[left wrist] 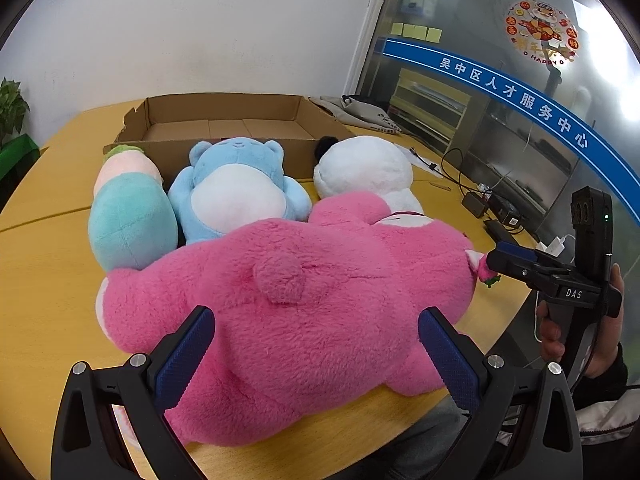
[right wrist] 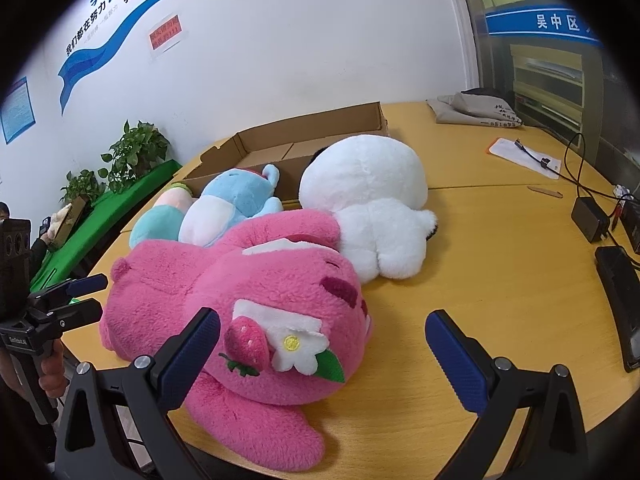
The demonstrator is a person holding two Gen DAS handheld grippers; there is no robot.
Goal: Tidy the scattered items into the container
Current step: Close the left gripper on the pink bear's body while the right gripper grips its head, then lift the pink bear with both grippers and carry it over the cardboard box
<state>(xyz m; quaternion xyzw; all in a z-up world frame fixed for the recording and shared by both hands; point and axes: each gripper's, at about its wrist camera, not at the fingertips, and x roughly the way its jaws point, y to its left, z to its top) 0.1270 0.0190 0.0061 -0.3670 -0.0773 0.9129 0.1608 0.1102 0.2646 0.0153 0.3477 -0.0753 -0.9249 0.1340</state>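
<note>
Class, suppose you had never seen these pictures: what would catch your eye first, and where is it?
The big pink plush bear lies across the near edge of the yellow table, between two open grippers. Behind it sit a white plush, a blue bear and a green-and-pink plush, before an open cardboard box.

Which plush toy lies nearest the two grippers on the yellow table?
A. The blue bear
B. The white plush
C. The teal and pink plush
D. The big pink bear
D: the big pink bear fills the foreground right between the open fingers of the left gripper, while the blue bear, white plush and teal and pink plush lie behind it, against the cardboard box.
</note>
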